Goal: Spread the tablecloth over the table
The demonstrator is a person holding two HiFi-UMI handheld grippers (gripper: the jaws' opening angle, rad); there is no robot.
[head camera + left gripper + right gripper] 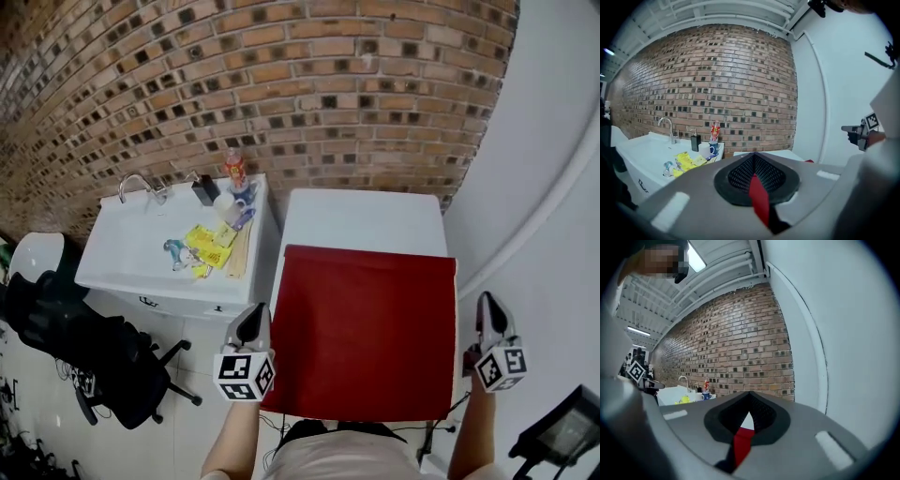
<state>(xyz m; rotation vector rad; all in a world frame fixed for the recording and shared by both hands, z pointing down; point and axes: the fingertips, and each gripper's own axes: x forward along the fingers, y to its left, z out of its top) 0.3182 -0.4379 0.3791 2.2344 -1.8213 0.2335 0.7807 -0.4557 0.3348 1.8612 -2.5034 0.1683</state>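
Red fabric fills the middle of the head view: the tablecloth [361, 333] is stretched flat between the two grippers. Its far edge runs across the white table [361, 217], whose bare far half shows at 12 o'clock of the cloth. The left gripper [253, 317] is at the cloth's left edge, toward 7 o'clock of the picture, and the right gripper [489, 309] is at its right edge, toward 4 o'clock. Each carries its marker cube just below. A white sink counter [122, 258] stands at 10 o'clock, just beside the table, with a tap [139, 186], a bottle [235, 171] and yellow packets [208, 246] on it. A black office chair [103, 352] is at 8 o'clock, and a brick wall [281, 84] spans the top.

In the left gripper view the jaws are pressed together on a narrow fold of the red cloth, which runs from their meeting point toward 6 o'clock. The sink counter lies at 9 o'clock, the table's far end shows just above the jaws, and the right gripper shows at 3 o'clock against a white wall [834, 84].

In the right gripper view the jaws are likewise clamped on a strip of the red cloth, which hangs toward 6 o'clock. The left gripper is at 9 o'clock, with the sink counter past it and the brick wall behind.
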